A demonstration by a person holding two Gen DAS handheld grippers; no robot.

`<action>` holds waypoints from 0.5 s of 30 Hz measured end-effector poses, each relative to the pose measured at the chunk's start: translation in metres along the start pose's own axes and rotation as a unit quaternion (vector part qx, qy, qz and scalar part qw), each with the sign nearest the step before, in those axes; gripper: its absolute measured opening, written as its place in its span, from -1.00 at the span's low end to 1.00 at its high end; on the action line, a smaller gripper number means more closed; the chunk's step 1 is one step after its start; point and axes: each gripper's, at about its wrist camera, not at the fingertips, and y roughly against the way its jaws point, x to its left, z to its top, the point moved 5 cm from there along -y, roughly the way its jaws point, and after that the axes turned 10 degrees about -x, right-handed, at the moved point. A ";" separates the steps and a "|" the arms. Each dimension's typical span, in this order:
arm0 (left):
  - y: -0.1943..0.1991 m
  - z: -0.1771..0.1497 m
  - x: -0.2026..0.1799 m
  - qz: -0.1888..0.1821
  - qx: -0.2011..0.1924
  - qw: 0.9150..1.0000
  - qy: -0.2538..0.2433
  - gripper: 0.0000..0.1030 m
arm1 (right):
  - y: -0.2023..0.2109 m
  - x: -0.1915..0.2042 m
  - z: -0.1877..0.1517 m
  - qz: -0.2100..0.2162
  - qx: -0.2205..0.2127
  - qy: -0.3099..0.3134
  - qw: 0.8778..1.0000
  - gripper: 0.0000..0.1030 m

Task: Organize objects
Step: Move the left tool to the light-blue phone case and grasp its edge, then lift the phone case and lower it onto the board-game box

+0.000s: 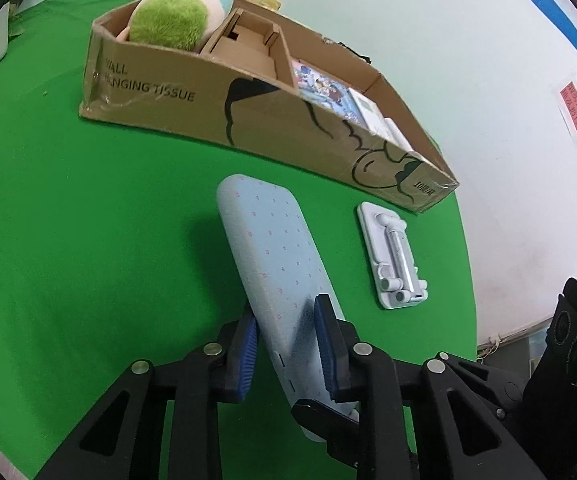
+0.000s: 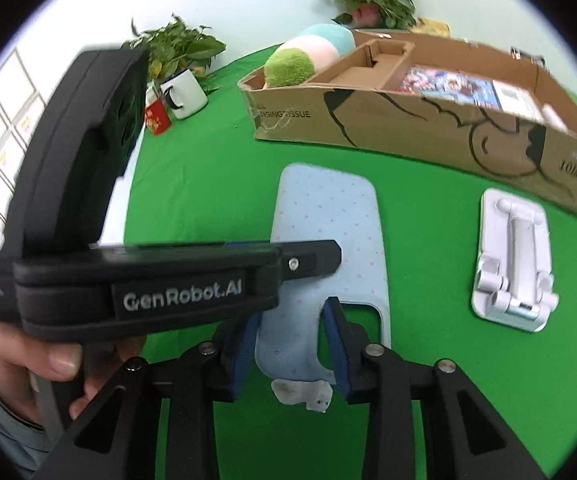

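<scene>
A pale blue phone case dotted with pink sits in the centre of both views, above a green table. Both pairs of tongs are clamped on it. The left tongs pinch its lower body at the bottom centre of the left wrist view. The right tongs squeeze the soft strip beside the camera cutout at the bottom centre of the right wrist view.

Risks, as a judgement: the case looks flexible, so the two grips pulling in different directions could twist or stretch it, and the thin strip could slip from the right tongs. Carried toward the cardboard box across the upper frame, its far end could catch on the box's front wall.

A white folded phone stand lies flat on the table, right of centre, near the box's front wall.

Only the right wrist view shows the cutout, a small white charm hanging at the case's lower edge, the person's hand at lower left, and a white mug beside plants at upper left. The left wrist view shows more plainly the box's compartments: a plush toy at the left end, a cardboard insert, then colourful printed items.
</scene>
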 end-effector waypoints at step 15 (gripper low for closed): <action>0.020 0.019 -0.023 -0.032 -0.028 0.999 -0.010 -0.84 | 0.011 -0.013 0.014 0.022 -0.028 -0.034 0.999 -0.41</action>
